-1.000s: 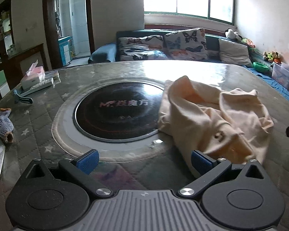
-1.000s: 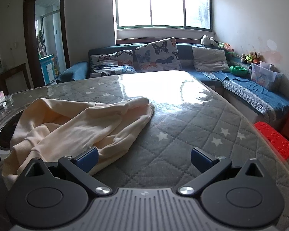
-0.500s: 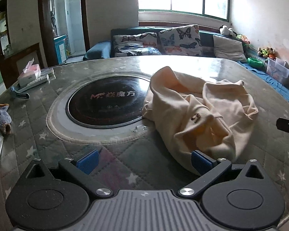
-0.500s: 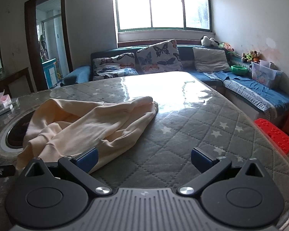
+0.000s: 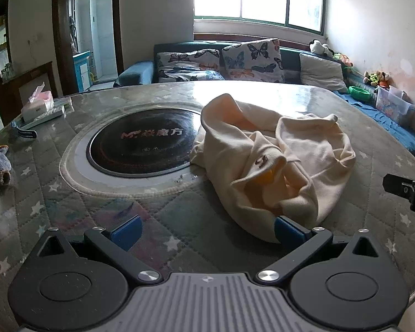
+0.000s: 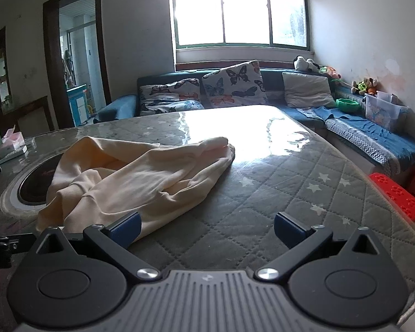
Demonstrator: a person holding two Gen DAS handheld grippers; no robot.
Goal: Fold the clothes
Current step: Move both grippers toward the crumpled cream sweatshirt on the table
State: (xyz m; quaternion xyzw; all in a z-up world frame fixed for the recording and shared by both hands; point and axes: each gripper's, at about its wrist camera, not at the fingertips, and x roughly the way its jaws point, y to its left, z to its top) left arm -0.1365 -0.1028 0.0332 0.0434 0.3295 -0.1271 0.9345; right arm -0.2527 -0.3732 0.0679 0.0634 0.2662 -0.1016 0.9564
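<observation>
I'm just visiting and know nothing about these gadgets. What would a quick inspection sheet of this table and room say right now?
Surface: quilted star-pattern table cover under glossy clear sheet; round black cooktop set in.
Job's things: cream garment crumpled, unfolded, its edge overlapping the cooktop's rim.
Clutter: tissue box, remote control, small grey-blue cloth item at the left.
Grippers: left gripper open, empty; right gripper open, empty.
Cables: nothing seen.
Surroundings: sofa with butterfly cushions, window, red stool.

1 garment (image 5: 274,160), 2 claws (image 5: 206,232) (image 6: 206,228), 3 cushions (image 5: 251,59), 1 tissue box (image 5: 37,105).
</observation>
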